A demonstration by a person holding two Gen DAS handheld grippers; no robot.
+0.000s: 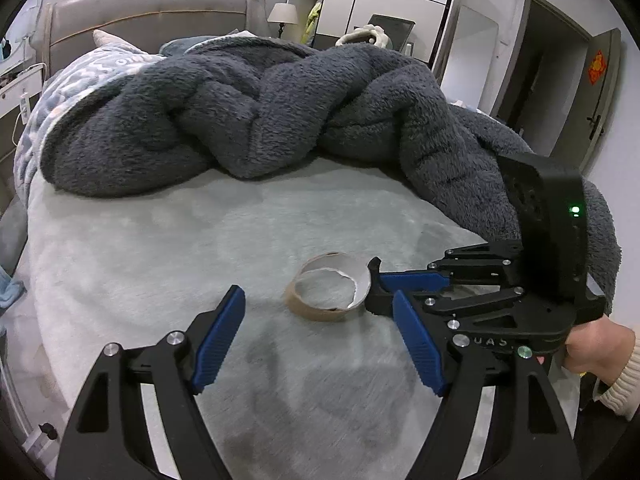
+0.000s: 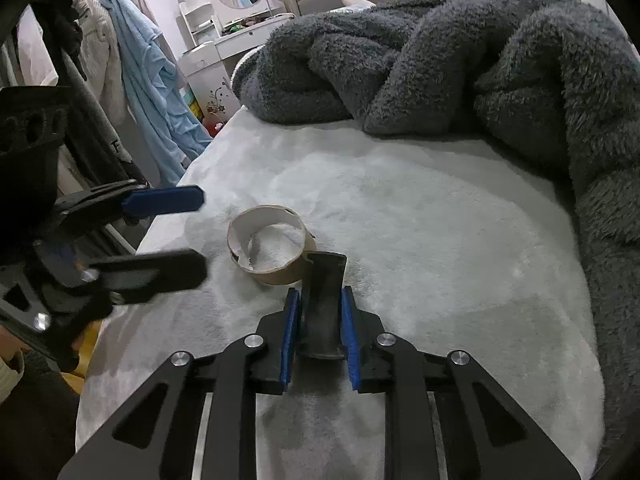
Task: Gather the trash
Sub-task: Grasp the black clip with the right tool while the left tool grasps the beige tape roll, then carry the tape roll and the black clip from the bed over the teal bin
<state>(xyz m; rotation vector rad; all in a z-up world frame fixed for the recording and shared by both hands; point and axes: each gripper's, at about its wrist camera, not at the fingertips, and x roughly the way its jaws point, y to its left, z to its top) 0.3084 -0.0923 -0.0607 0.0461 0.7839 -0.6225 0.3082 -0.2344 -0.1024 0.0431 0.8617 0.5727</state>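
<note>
The cardboard ring [image 1: 326, 294] (a short tape core with torn white lining) lies on the fluffy white bed cover [image 1: 160, 240]. The left gripper [image 1: 320, 344] has its blue ribbed fingers [image 1: 219, 338] spread just before the ring. The right gripper [image 2: 320, 336] pinches a dark flat piece [image 2: 323, 300] that touches the ring's side.

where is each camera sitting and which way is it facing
Left wrist: rides the left gripper, looking down over the pale bed cover toward the headboard; its own open jaws show, plus the right gripper and a hand.
Right wrist: rides the right gripper, facing the grey blanket; its jaws are shut on a dark flat piece, left gripper at left.
Shared: the cardboard ring, blanket, bed cover.
</note>
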